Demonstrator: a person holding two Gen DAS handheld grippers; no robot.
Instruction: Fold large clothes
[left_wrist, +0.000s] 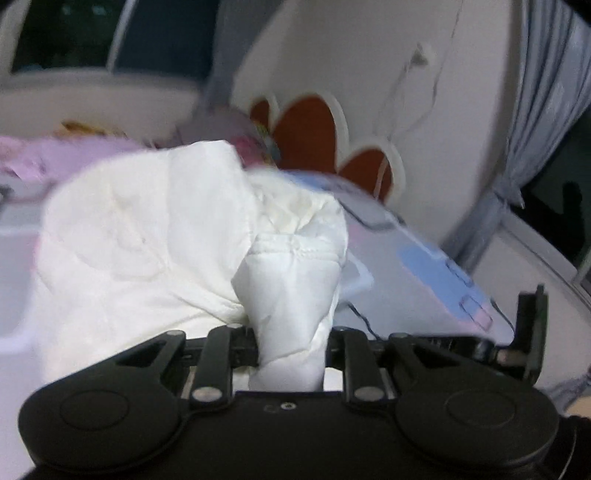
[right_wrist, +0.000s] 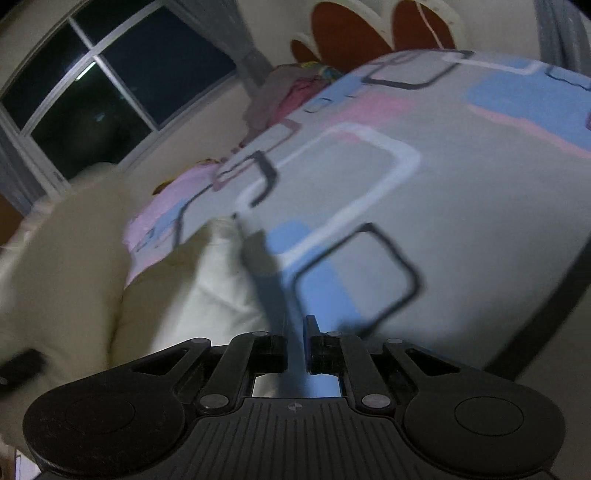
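Up close, the left gripper (left_wrist: 290, 347) is clenched on a bunched fold of the white garment (left_wrist: 155, 251), which billows up and leftward over the bed (left_wrist: 424, 266). Blur smears both views. The right gripper (right_wrist: 295, 345) has its jaws nearly together with nothing between them, only patterned bedding (right_wrist: 424, 192) showing beyond; the garment (right_wrist: 74, 266) lies heaped at its left. Behind stands a headboard (left_wrist: 314, 125) with red petals.

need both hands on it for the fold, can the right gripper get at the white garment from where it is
Probably yes. The right gripper is nearly shut with nothing visibly clamped, and the white garment lies just to its left with nothing between. The left gripper already pinches a bunch of it.
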